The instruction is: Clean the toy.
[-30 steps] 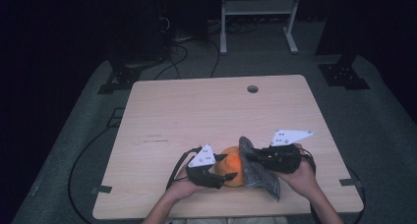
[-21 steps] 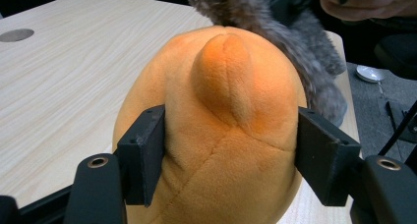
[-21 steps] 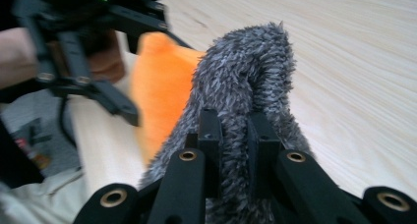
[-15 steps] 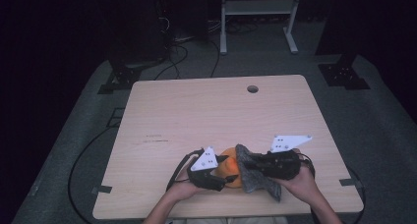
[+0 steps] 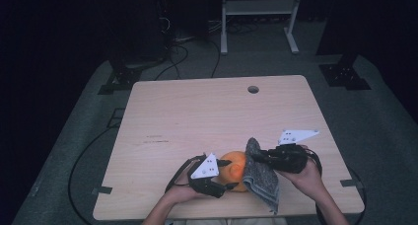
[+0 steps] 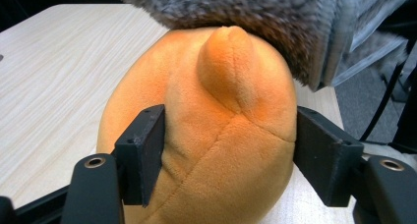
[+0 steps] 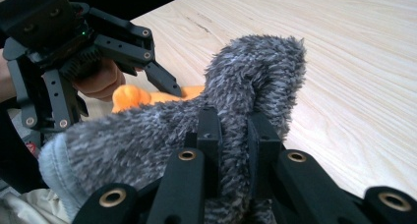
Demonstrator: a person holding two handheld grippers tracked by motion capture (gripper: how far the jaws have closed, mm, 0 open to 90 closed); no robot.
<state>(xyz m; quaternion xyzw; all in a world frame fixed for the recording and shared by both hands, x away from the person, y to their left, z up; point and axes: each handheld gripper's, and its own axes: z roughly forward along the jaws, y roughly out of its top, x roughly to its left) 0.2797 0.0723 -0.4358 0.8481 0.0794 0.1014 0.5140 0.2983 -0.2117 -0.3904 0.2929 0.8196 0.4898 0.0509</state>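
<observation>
An orange plush toy [image 5: 235,167] rests near the table's front edge. My left gripper [image 5: 230,174] has it between its jaws. In the left gripper view both pads [image 6: 145,155] press into the plush [image 6: 216,130]; the jaws have just been opening a little with the plush still between them. My right gripper [image 5: 257,156] is shut on a grey fuzzy cloth [image 5: 261,178], which hangs against the plush's right side. In the right gripper view the cloth [image 7: 147,130] bunches between the closed jaws [image 7: 233,135]. Beyond it are the plush [image 7: 129,97] and the left gripper [image 7: 162,84].
The light wooden table [image 5: 197,111] has a cable hole [image 5: 253,89] near its far edge. Both forearms come in over the front edge. Cables and a white stand lie on the dark floor beyond.
The right gripper and its cloth have shifted only slightly against the plush's right side. The left hand and the plush have kept still.
</observation>
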